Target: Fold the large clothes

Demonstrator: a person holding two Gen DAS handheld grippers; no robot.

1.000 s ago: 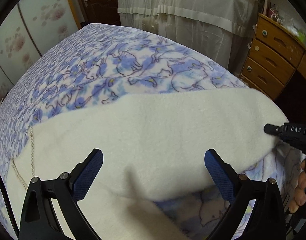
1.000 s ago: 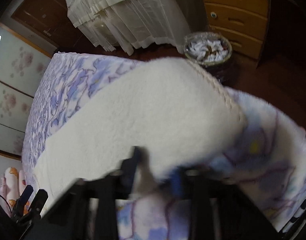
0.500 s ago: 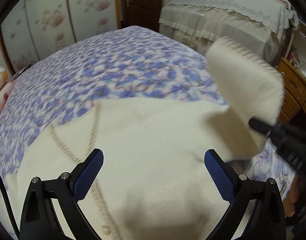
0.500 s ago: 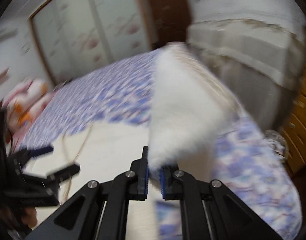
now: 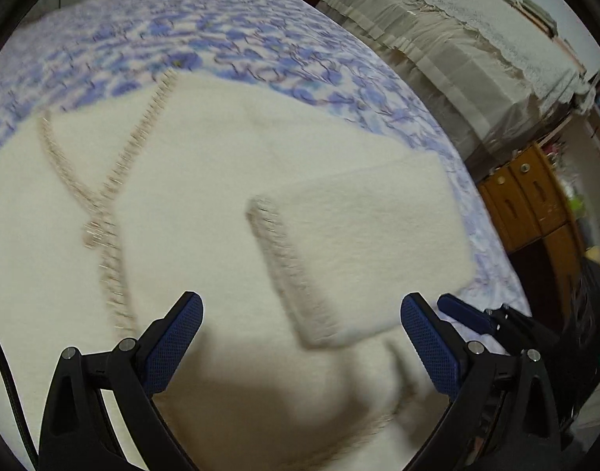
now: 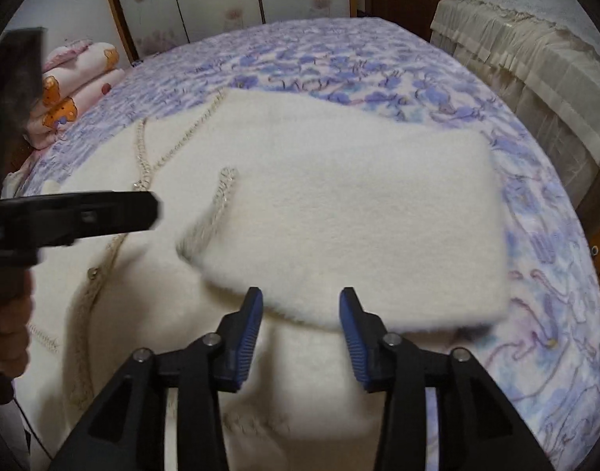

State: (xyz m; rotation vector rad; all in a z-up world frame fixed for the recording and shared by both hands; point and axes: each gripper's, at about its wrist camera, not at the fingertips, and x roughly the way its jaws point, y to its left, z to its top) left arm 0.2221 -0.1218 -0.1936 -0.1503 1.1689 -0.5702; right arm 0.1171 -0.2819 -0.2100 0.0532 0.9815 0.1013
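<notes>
Blue-flowered bed (image 6: 417,62) keeps your cream cardigan (image 6: 150,314) flat, sleeve (image 6: 358,212) folded across, so both your left gripper (image 5: 301,337) and right gripper (image 6: 301,325) hang open, empty.

Garment (image 6: 339,212) ahead of the tongs: cream-white fleece, beige stitched trim (image 5: 288,271). Bedspread (image 6: 378,74) beyond it: white with blue-purple floral print. Finger pads (image 5: 174,345): blue, textured, on black frames. Folded quilt (image 6: 76,78) far left: pink with orange bears.

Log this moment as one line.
sleeve folded across sweater | right gripper open, released | left gripper open | bed
</notes>
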